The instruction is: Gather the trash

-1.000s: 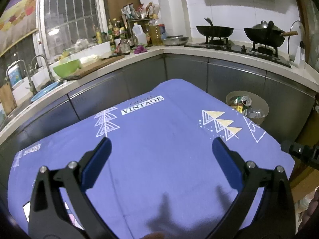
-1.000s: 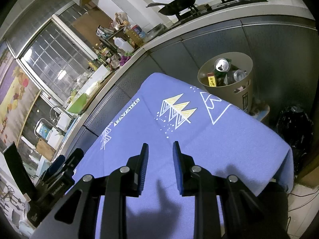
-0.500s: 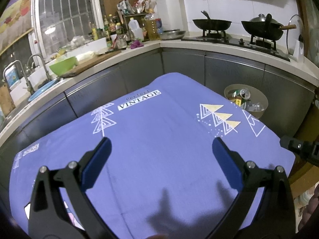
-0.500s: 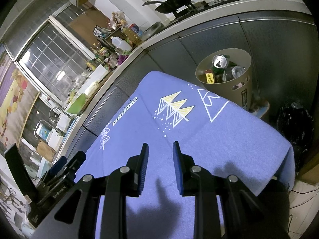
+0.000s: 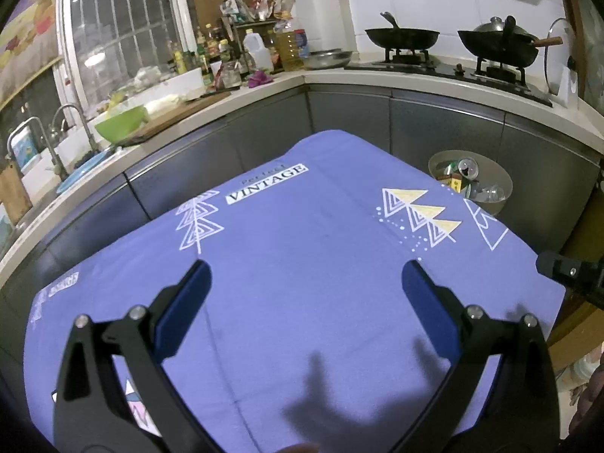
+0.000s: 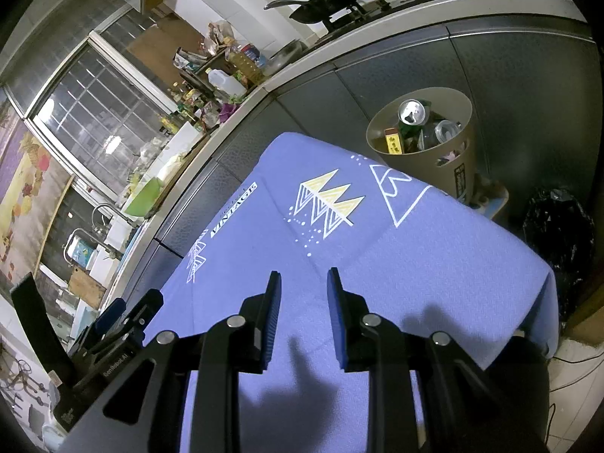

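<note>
Before both my jaws the blue-clothed tabletop (image 5: 302, 264) lies flat and bare, so I can sweep across it in any direction. My left gripper (image 5: 302, 287) has its jaws spread wide; my right gripper (image 6: 304, 287) keeps only a narrow gap. Past the far right corner stands the tan trash bin (image 6: 458, 173), mouth up, already holding cans and a box. Grey cabinet fronts (image 5: 351, 120) wall off the far side, just beyond the cloth's edge. A black bag (image 6: 558, 234) sits beside the bin.
</note>
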Available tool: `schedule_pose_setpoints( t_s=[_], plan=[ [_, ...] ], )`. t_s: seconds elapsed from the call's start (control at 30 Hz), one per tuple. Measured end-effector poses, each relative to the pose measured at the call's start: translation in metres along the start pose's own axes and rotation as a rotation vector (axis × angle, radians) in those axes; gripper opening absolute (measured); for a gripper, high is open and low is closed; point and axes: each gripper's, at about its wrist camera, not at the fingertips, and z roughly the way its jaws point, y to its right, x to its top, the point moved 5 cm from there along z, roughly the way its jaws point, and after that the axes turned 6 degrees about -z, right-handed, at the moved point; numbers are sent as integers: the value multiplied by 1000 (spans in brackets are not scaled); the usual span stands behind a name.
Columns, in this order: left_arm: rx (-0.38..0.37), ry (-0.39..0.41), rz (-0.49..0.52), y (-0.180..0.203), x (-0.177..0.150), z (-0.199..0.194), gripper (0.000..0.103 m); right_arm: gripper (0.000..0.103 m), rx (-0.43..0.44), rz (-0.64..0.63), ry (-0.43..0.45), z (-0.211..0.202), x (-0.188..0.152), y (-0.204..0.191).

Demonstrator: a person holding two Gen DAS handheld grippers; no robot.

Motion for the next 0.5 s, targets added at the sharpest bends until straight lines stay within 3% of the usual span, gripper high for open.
schedule_pose_setpoints(
  t_s=[0.5],
  plan=[
    [-6, -5, -14, -2, 0, -1, 97, 22, 1, -1, 0, 0, 0, 1]
  ],
)
